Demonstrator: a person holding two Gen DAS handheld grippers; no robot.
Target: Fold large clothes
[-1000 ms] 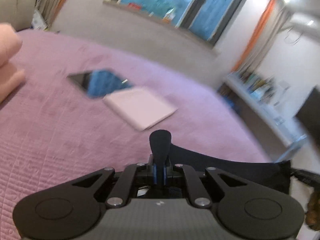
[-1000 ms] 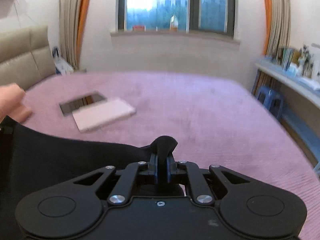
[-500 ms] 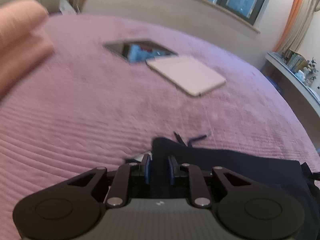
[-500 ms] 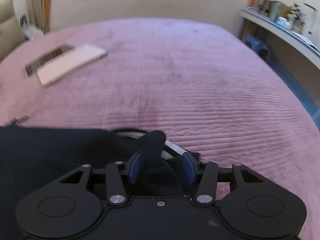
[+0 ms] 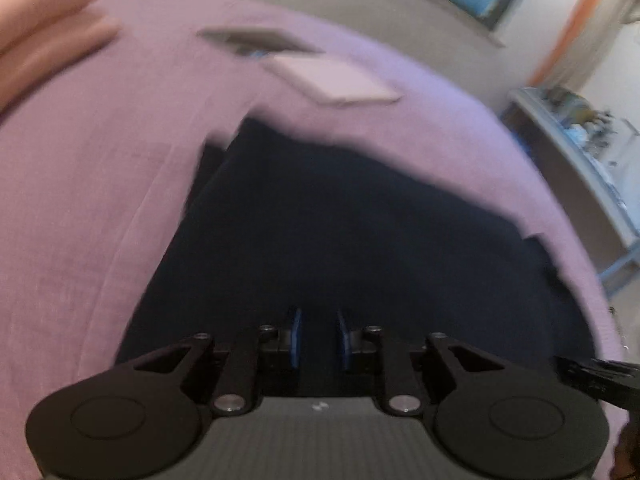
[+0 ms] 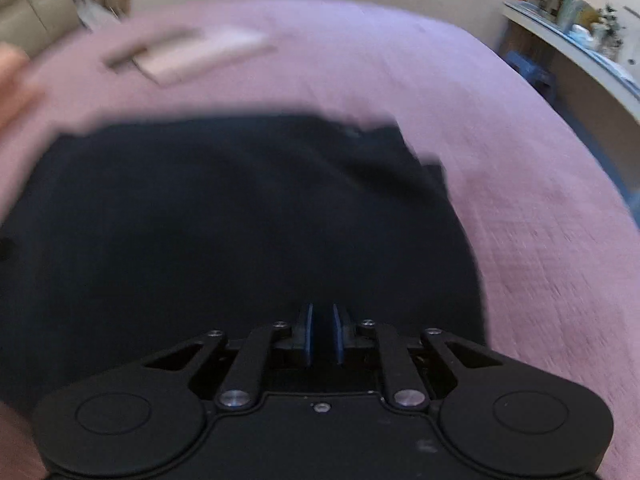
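Note:
A dark navy garment [image 5: 360,220] lies spread flat on the mauve bed cover [image 5: 100,200]; in the right wrist view the garment [image 6: 220,220] fills the middle. My left gripper [image 5: 318,304] hovers close over its near edge, jaws opening, blue pads apart, with no cloth seen pinched between them. Over the same near edge, further right, my right gripper [image 6: 322,308] has its jaws closing, with only a slim gap between the pads. Both sets of black fingertips blend into the dark cloth. Everything is blurred by motion.
A pale pink flat slab [image 5: 340,80] and a dark tablet [image 5: 256,38] lie on the bed beyond the garment. A person's hand [image 5: 44,32] shows at the upper left. A shelf with clutter [image 6: 580,28] and a blue stool [image 6: 528,72] stand right of the bed [image 6: 540,220].
Both grippers came down and tilted toward the bed. The garment, held up before, now lies flat. The left jaws parted; the right jaws opened wide, then narrowed again.

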